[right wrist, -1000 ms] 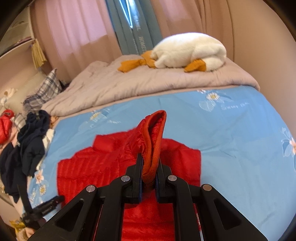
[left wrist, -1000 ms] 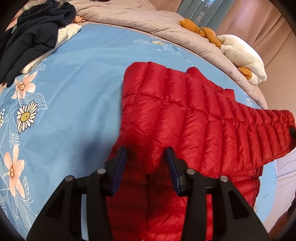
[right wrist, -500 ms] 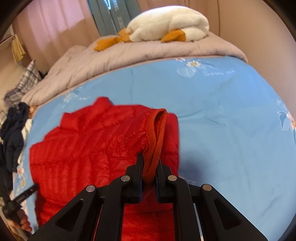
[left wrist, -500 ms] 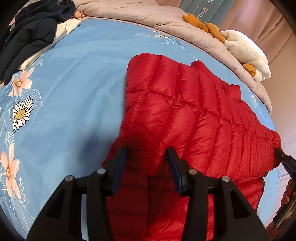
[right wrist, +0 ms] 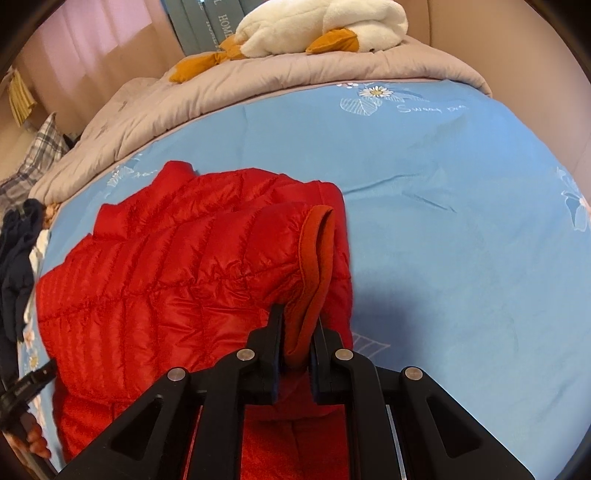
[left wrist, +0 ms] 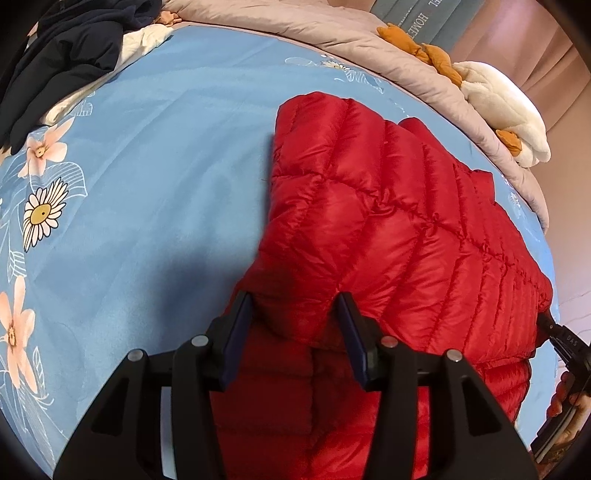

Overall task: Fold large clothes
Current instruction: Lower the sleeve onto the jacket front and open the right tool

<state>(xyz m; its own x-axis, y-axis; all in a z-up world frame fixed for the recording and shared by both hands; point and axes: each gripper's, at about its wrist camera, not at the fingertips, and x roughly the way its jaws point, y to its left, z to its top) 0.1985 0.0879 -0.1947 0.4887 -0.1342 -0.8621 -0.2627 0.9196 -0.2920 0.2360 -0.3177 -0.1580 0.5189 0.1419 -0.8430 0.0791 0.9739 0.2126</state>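
A red down jacket [left wrist: 388, 229] lies flat on the blue flowered bedsheet [left wrist: 147, 184]. One sleeve is folded across its body. My left gripper [left wrist: 295, 306] stands at the jacket's near left edge, shut on a puffy fold of it that fills the gap between the pads, and the jaws have eased a little wider. My right gripper [right wrist: 299, 328] is shut on the sleeve's cuff [right wrist: 314, 258], whose orange-red lining shows. It holds the cuff low over the jacket [right wrist: 166, 280] at its right edge. Each gripper shows at the far edge of the other's view.
A grey quilt [right wrist: 258, 85] with a white plush goose [right wrist: 325, 26] lies along the far side of the bed. A heap of dark clothes [left wrist: 66, 55] sits at the far left. Bare blue sheet spreads left and right of the jacket. A person's hand [left wrist: 569, 402] holds the right gripper.
The right gripper has come down with the cuff, and the sleeve now lies across the jacket instead of hanging in the air. The left gripper stays in place, its jaws slightly wider.
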